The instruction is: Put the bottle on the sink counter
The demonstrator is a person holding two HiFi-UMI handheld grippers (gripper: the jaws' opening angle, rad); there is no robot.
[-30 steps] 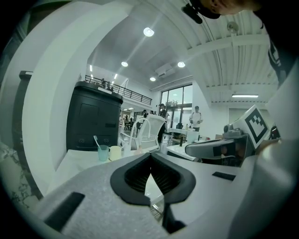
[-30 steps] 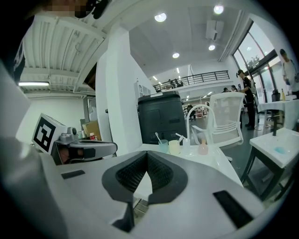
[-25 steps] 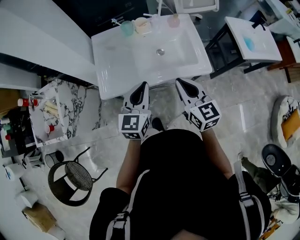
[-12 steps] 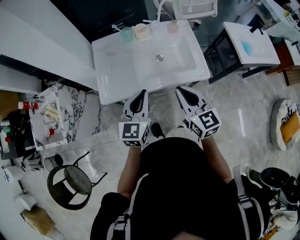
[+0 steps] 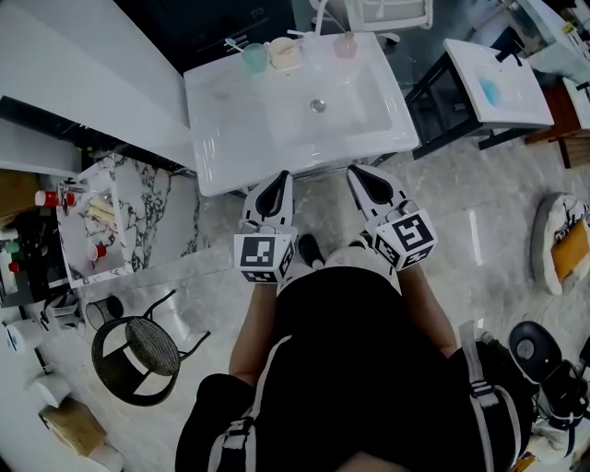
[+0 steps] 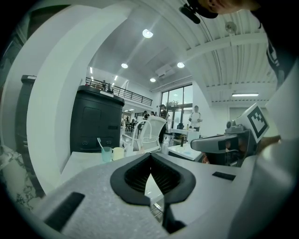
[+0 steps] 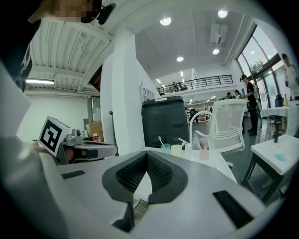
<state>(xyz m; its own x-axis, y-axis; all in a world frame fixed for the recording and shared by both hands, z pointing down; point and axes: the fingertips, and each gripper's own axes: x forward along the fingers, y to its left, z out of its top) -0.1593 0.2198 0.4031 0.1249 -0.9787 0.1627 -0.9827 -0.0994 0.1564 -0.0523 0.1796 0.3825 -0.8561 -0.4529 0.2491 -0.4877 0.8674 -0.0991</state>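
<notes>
The left gripper (image 6: 150,155) has its jaws closed tip to tip, with nothing between them. The right gripper (image 7: 147,154) is the same, pads together and empty. In the head view both are held side by side, a little apart, in front of the person (image 5: 341,369). Their tips point at the front edge of the sink counter (image 5: 221,120) and sit just short of it, touching nothing.

The basin sits in the middle of the counter, with bare white surface to its left. Along the back rim stand a green cup (image 5: 253,57) holding a toothbrush, a cream cup (image 5: 282,52) just beside it, and, further right, a pink bottle (image 5: 344,43), upright. A white chair (image 5: 387,11) stands behind the counter.

To the left of the person is a marble table (image 5: 157,221) with red-capped bottles (image 5: 51,199) at its far edge and on its top. I cannot tell whether the task means one of these or the pink one. A wire stool (image 5: 147,355) stands on the floor below the table.
</notes>
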